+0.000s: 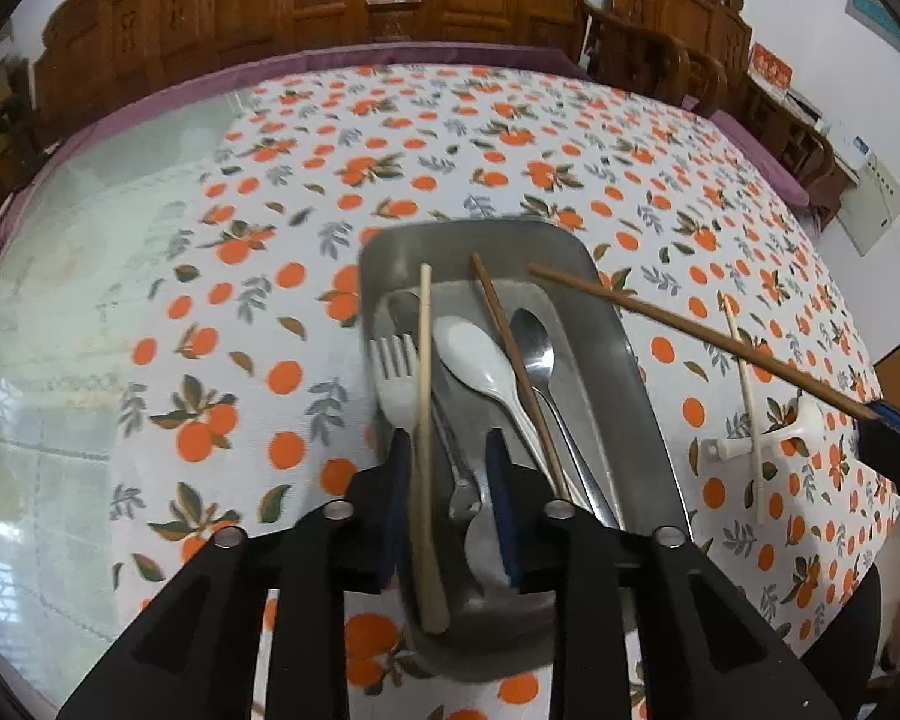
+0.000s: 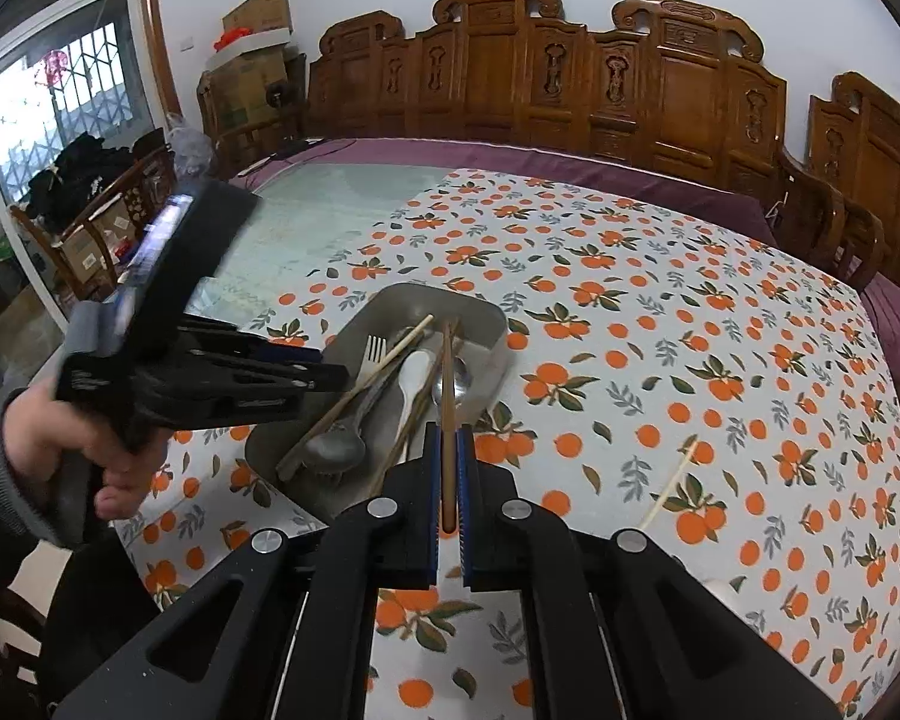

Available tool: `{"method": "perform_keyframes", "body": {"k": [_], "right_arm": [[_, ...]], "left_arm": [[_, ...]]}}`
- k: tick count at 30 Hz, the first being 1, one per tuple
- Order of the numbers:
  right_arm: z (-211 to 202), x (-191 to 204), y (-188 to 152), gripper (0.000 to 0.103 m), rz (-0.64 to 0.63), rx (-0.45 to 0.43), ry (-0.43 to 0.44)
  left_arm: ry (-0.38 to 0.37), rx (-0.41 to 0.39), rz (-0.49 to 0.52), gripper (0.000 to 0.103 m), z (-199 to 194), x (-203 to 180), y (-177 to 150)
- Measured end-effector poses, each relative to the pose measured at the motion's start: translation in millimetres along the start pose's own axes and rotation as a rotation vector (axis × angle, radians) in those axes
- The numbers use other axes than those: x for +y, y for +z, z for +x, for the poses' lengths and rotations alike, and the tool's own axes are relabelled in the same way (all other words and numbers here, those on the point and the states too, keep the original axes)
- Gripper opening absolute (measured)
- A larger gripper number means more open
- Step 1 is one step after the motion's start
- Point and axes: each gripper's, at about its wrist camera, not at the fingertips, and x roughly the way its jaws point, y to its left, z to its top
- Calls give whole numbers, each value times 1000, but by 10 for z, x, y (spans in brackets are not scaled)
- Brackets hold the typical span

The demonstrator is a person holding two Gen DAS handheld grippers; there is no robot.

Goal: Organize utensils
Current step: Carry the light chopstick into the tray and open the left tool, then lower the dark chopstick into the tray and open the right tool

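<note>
A steel tray (image 1: 606, 312) (image 2: 480, 312) on the orange-print tablecloth holds a white fork (image 1: 393, 372), a white spoon (image 1: 480, 360), a metal spoon (image 1: 537, 342), a brown chopstick (image 1: 510, 348) and a pale chopstick (image 1: 425, 420). My left gripper (image 1: 447, 444) is open above the tray's near end, with the pale chopstick lying between its fingers. My right gripper (image 2: 448, 438) is shut on a second brown chopstick (image 2: 447, 384) (image 1: 690, 333), held over the tray's right side.
Another pale chopstick (image 1: 747, 396) (image 2: 672, 480) and a white handled utensil (image 1: 768, 438) lie on the cloth right of the tray. Bare glass tabletop (image 1: 90, 240) lies to the left. Carved wooden chairs (image 2: 570, 72) line the far edge.
</note>
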Motion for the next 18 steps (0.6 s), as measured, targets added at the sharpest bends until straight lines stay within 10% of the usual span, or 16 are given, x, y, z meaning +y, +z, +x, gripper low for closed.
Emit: {"method": "perform_keyframes", "body": {"k": [18], "right_arm": [[692, 230, 198, 6, 15, 46, -51]], "left_arm": [[52, -116, -55, 39, -702, 442, -223]]}}
